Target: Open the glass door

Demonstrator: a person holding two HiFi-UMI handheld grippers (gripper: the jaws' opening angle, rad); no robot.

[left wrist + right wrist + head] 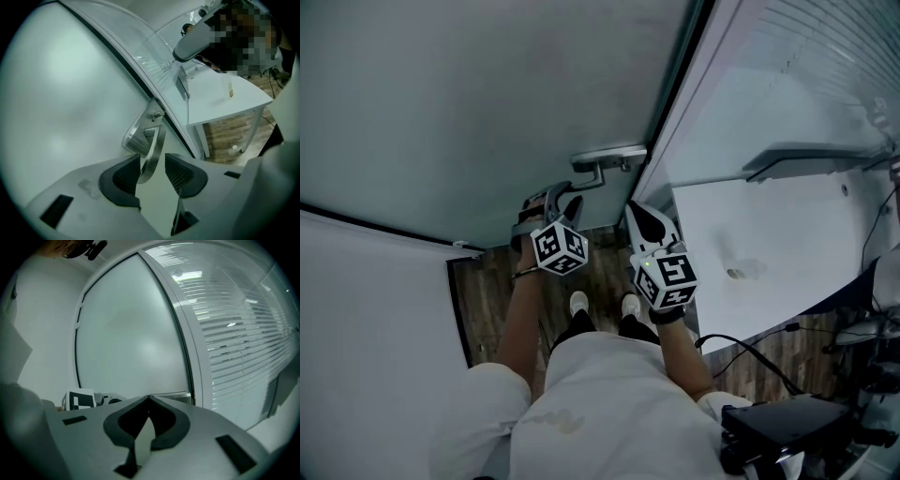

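The frosted glass door (487, 103) fills the upper left of the head view. Its metal lever handle (609, 159) sits at the door's right edge, beside the dark frame. My left gripper (565, 202) is just below that handle. In the left gripper view its jaws (153, 171) stand open and the handle's lever (152, 145) runs down between the pads, closer to the left one, with a gap to the right one. My right gripper (642, 217) hangs to the right of the left one. It (149, 401) is shut on nothing and faces the door (136, 338).
A white table (769, 244) stands right of the door, below a glass wall with blinds (239, 324). Black equipment (787, 427) and cables lie at the lower right. A white wall (366, 356) closes the left side. The person's feet stand on the wooden floor (497, 300).
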